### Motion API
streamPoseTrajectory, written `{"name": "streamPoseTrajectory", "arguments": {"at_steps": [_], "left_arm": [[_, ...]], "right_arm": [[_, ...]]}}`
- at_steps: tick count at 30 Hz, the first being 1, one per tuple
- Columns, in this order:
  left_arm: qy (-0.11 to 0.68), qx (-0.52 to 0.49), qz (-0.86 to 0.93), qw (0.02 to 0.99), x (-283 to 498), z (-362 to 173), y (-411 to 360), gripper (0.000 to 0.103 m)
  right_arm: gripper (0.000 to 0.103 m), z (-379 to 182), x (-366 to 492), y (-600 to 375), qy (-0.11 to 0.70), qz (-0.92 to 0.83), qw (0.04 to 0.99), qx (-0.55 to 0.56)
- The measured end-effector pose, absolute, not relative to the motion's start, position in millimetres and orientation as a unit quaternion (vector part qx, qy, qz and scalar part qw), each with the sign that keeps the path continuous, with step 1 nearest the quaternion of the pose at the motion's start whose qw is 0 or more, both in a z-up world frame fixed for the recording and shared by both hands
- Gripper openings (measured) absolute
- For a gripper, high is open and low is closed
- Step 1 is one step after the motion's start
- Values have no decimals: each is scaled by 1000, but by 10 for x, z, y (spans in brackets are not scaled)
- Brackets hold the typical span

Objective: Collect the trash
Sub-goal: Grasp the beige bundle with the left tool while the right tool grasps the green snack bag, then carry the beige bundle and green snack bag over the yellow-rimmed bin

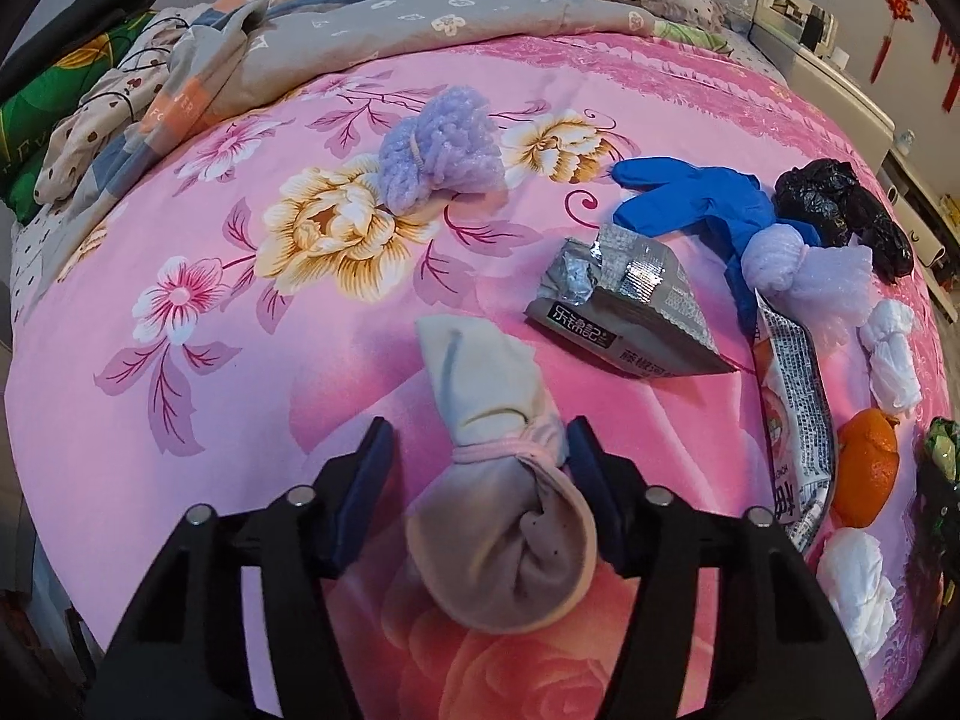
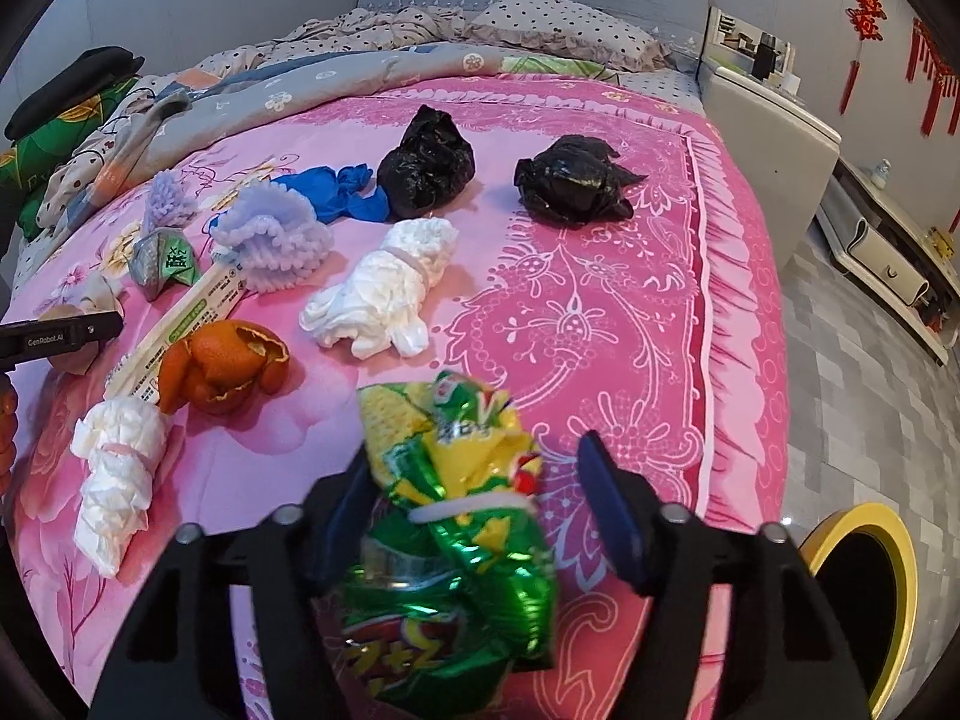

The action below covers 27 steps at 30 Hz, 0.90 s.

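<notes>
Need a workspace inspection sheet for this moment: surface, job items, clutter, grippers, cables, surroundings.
Surface: pink floral bedspread, rumpled.
Job's things: tied sock bundle, green snack bag, orange peel, two black bags, blue glove, tissue wads.
Clutter: quilts and pillows at the head end.
Grippers: left gripper straddles the bundle; right gripper straddles the bag; neither clamped.
Cables: nothing seen.
Surroundings: yellow-rimmed bin on the floor.

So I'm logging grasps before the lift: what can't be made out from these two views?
- Left wrist view: the left hand-held gripper straddles the tied sock bundle; the bundle's bulk hides pad contact on either side.
- Right wrist view: the crumpled green snack bag covers the right hand-held gripper's near pad.
- Right wrist view: the yellow-rimmed bin is cut off by the lens edge.
</notes>
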<state>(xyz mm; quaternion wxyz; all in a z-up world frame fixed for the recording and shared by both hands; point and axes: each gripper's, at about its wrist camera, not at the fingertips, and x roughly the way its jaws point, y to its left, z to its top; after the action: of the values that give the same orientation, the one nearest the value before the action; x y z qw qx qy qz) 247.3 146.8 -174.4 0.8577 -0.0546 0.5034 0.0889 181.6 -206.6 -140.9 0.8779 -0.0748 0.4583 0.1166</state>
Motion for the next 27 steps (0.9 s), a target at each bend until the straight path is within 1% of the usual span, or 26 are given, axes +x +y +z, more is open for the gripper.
{"name": "streamPoseTrajectory", "arguments": {"at_steps": [2, 6, 11, 16, 27], "left_arm": [[494, -47, 82, 864, 2456, -1709, 1420, 35], [477, -59, 73, 874, 2405, -1637, 1427, 30], [442, -78, 79, 890, 2292, -1460, 1485, 30], [407, -66, 84, 907, 2150, -1265, 1408, 30], [386, -58, 49, 919, 1819, -935, 1060, 29]], "right_arm": [[47, -1406, 1812, -2062, 454, 120, 879, -78], [46, -1384, 1790, -2090, 448, 128, 882, -66], [46, -1229, 1712, -2125, 425, 132, 894, -49], [46, -1028, 1604, -2119, 409, 135, 902, -42], [46, -577, 1322, -2305, 386, 135, 913, -9]]}}
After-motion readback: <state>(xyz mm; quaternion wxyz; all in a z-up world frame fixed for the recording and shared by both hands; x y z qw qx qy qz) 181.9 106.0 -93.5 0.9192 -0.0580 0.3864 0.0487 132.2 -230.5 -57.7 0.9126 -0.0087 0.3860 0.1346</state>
